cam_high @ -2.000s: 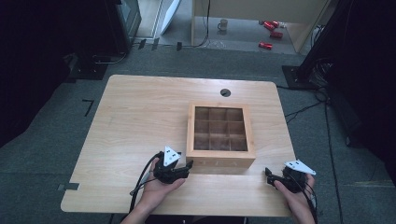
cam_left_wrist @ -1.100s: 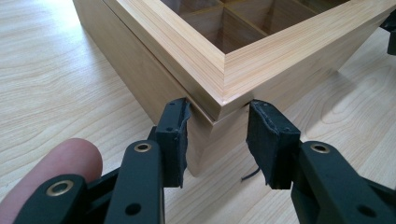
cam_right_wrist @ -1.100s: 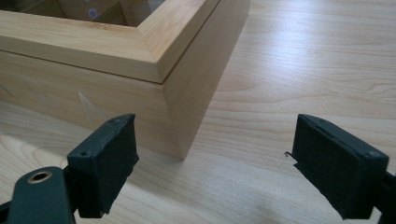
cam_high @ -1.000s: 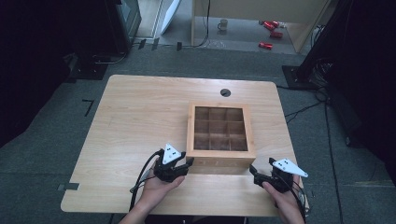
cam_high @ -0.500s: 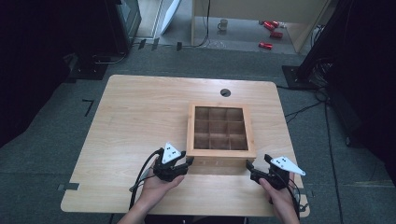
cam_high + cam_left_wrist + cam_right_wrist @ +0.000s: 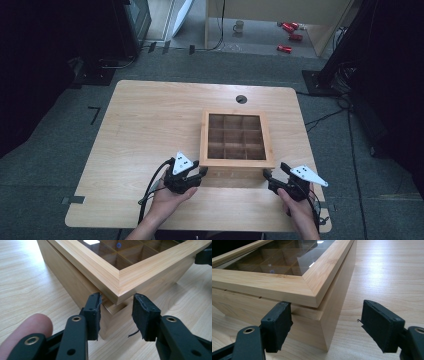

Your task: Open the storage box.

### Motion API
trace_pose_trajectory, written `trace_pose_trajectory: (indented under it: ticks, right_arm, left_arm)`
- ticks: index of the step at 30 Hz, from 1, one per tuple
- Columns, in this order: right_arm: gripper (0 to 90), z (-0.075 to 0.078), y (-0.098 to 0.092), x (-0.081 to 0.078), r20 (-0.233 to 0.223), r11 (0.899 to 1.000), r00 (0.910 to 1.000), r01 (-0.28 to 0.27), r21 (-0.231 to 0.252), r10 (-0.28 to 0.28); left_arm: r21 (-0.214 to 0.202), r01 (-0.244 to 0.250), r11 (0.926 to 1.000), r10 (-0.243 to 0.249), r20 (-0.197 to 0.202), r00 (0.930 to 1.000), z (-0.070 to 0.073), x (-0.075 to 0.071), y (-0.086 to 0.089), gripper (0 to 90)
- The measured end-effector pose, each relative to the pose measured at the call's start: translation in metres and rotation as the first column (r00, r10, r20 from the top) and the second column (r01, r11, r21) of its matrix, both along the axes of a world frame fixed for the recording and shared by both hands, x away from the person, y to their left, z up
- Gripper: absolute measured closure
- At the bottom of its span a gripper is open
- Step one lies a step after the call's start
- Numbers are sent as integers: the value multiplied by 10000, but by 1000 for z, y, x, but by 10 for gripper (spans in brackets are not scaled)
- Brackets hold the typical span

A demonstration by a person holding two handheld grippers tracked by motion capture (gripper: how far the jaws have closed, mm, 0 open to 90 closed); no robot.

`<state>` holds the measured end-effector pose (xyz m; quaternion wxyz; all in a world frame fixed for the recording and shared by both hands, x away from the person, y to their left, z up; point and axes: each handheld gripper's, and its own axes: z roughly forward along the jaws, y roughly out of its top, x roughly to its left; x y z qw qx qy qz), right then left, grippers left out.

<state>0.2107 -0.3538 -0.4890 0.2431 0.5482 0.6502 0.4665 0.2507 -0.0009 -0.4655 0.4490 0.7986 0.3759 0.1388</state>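
left gripper (image 6: 117,312) clamped on the near corner of the wooden box (image 6: 140,277), glass lid on top, pale wood table (image 6: 27,282) underneath, fingertip (image 6: 27,327) bottom left

Box: the box (image 6: 236,161) is sitting on the bench (image 6: 145,125), right of its middle, toward your near edge.
Left claw: your left claw (image 6: 196,172) is straddling the box's near left corner.
Right claw: your right claw (image 6: 270,178) is closing around the near right corner, one pad (image 6: 277,323) against the front wall, the other apart.
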Motion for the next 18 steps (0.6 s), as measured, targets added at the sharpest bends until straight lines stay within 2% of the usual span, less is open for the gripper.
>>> trace_pose_trajectory:
  ticks: [1,3,4,8,10,12,13,16,18]
  right_arm:
    - [249,1,0,0,-22,10000,10000,-30,-22,30]
    - [248,2,0,1,-27,9999,10000,-62,-119,61]
    - [248,3,1,1,12,9997,10000,-82,-242,82]
    - [247,9,0,1,164,9996,9998,-129,-244,134]
    - [247,11,0,1,220,9995,9996,-148,-282,155]
    - [246,16,0,2,358,9989,9991,-192,-419,207]
    - [246,16,0,2,358,9989,9991,-192,-419,207]
    - [244,23,-1,3,524,9982,9983,-241,-550,269]
    - [243,26,-1,4,665,9978,9974,-244,-616,285]
  left_arm:
    - [65,-34,10000,34,41,10000,0,0,0,557]
    - [104,-35,9999,35,17,10000,-1,0,1,463]
    - [305,-44,9995,47,-79,10000,-3,-1,2,426]
    - [529,-97,9986,116,-348,9993,-9,-2,5,315]
    - [601,-142,9981,165,-372,9992,-11,-3,7,286]
    - [920,-271,9954,315,-467,9984,-18,-6,14,258]
    - [920,-271,9954,315,-467,9984,-18,-6,14,249]
    - [1142,-510,9921,583,-615,9964,-27,-8,25,231]
    - [1243,-760,9893,877,-918,9919,-36,-7,38,229]
